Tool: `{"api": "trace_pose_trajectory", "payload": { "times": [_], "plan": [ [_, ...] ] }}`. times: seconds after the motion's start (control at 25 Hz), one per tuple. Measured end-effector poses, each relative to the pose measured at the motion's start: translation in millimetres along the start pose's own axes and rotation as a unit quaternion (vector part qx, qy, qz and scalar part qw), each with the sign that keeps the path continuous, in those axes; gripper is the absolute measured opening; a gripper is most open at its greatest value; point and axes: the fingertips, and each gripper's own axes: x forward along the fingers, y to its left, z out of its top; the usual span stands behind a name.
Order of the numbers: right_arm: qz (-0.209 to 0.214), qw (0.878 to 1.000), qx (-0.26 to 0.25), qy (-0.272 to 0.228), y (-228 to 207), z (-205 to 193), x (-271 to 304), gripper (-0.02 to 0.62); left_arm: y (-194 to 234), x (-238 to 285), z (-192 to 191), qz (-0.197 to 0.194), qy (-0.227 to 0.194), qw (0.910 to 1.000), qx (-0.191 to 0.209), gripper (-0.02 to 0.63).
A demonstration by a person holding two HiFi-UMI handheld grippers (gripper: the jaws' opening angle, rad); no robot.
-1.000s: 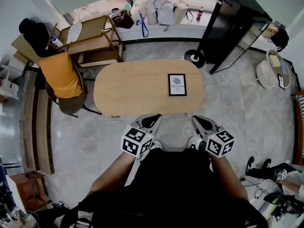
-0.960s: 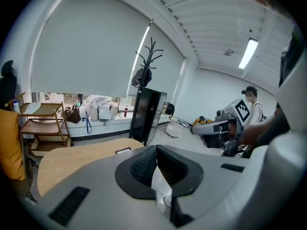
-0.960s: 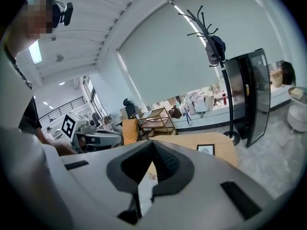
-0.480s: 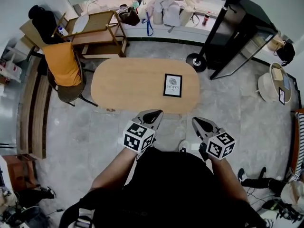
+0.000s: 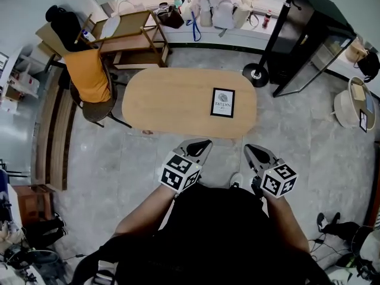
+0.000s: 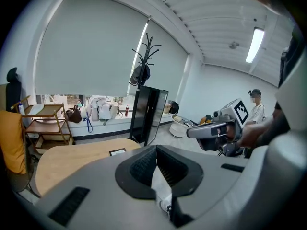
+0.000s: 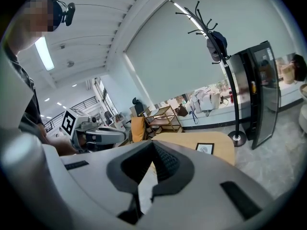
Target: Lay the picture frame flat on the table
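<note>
The black picture frame point(image 5: 222, 103) lies flat, print up, on the right part of the oval wooden table point(image 5: 166, 103). It also shows small and flat in the left gripper view, frame point(image 6: 117, 152), and in the right gripper view, frame point(image 7: 205, 148). My left gripper point(image 5: 203, 142) and right gripper point(image 5: 249, 149) hang close to my body, short of the table's near edge, apart from the frame. Both are shut with nothing between the jaws. Each gripper camera sees the other gripper: the right gripper point(image 6: 211, 131) and the left gripper point(image 7: 96, 135).
A chair draped with orange cloth point(image 5: 89, 79) stands at the table's left end, and a wooden shelf cart point(image 5: 127, 37) behind it. A coat stand's base point(image 5: 256, 74) and a black cabinet point(image 5: 303, 34) stand beyond the right end. Bags point(image 5: 217, 13) line the window ledge.
The head view has shifted a little, so the table and room sit slightly differently in frame. The frame stays flat in its place; both grippers stay shut near my body.
</note>
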Motion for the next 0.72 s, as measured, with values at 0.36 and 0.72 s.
{"api": "trace_pose_trajectory", "payload": {
  "times": [0.36,0.72],
  "plan": [
    [0.006,1.0,0.007,-0.005,3.5,0.9,5.9,0.0,5.0,-3.2,3.8,0.003,0.004,1.0,0.008,0.005],
    [0.004,1.0,0.005,-0.008,8.5,5.1,10.0,0.0,8.8,-8.7,2.3,0.001,0.004,1.0,0.007,0.005]
  ]
}}
